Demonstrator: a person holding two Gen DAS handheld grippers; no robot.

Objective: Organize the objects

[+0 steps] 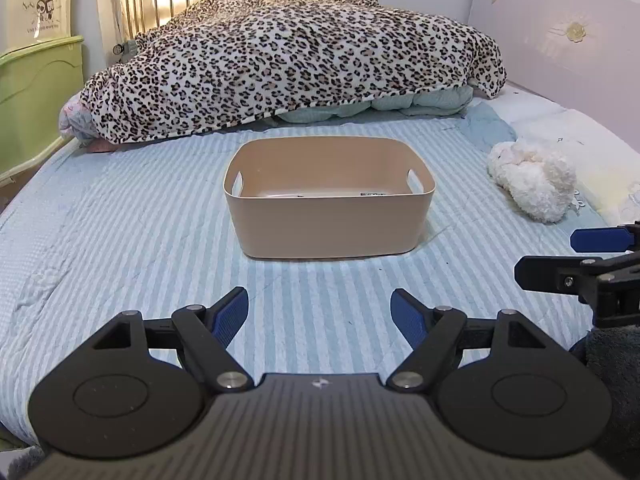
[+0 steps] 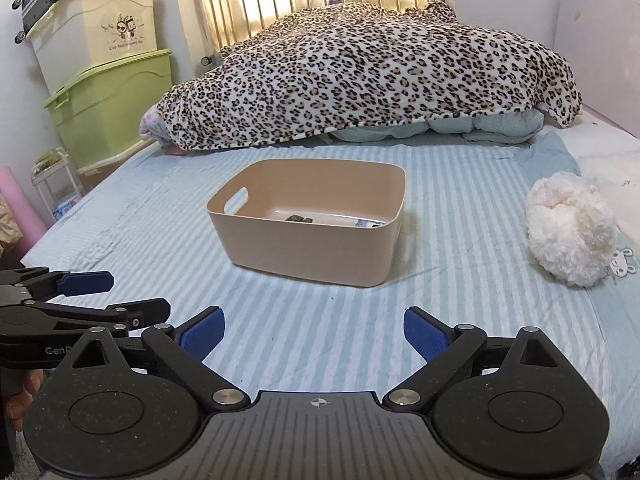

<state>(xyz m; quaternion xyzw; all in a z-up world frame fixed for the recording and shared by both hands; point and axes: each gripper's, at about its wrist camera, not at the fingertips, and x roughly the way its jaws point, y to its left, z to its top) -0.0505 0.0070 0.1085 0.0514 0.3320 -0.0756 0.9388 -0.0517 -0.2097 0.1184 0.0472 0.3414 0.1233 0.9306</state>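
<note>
A beige plastic bin (image 1: 332,224) with handle cut-outs stands on the blue striped bed, also in the right wrist view (image 2: 308,248). Small dark items and a label lie on its floor (image 2: 298,219). A white fluffy plush toy (image 1: 530,184) lies to the bin's right on the bed, and it also shows in the right wrist view (image 2: 570,228). My left gripper (image 1: 320,316) is open and empty, short of the bin. My right gripper (image 2: 312,334) is open and empty, beside the left one. Each gripper shows in the other's view: the right one (image 1: 560,256) and the left one (image 2: 132,294).
A leopard-print blanket (image 1: 288,64) over bedding fills the far side of the bed. Stacked green and cream storage boxes (image 2: 108,80) and a suitcase stand at the left. A pale headboard (image 1: 560,36) is at the right. A pillow (image 1: 580,160) lies behind the plush toy.
</note>
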